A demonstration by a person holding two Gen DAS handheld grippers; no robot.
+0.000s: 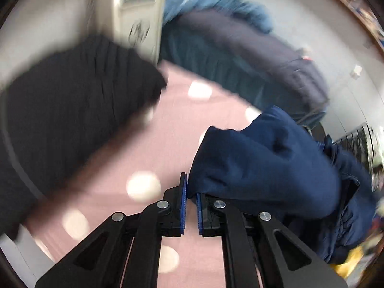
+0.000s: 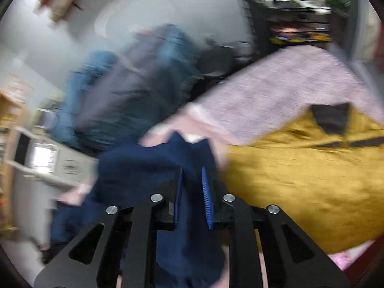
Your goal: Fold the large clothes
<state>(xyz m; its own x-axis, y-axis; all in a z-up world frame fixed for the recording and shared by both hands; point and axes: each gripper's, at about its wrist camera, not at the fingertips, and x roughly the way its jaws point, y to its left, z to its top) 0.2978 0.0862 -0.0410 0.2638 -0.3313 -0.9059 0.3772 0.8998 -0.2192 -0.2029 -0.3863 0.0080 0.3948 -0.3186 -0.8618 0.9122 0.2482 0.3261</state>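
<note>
You had the navy garment [image 1: 268,168] pinched in both tools. In your left wrist view, the left gripper [image 1: 190,192] had its jaws closed on a corner of the cloth: the fabric's edge was tucked between the blue ribbed pads [image 1: 183,204], and from there the garment ballooned out toward three o'clock in a soft, rounded bulge. The cloth was a deep, matte navy, creased in broad folds, and it trailed down at four o'clock into darker, crumpled layers.

In your right wrist view, the right gripper [image 2: 193,187] was clamped on the same navy garment [image 2: 148,168], with cloth filling the gap between the pads [image 2: 207,199] and hanging down past the fingers toward six o'clock. More of it was bunched toward nine o'clock of the jaws.

Beneath it lay the pink sheet with pale dots [image 1: 153,144]. A black garment [image 1: 72,110] lay across it at ten o'clock in the left view. A heap of blue and grey-purple clothes [image 1: 240,55] sat at one o'clock there. In the right view a mustard-yellow garment with a dark collar [image 2: 300,172] lay at three o'clock, just beside the navy one, with a pale lilac garment [image 2: 276,84] beyond it at one o'clock. Both views were smeared with blur.
</note>
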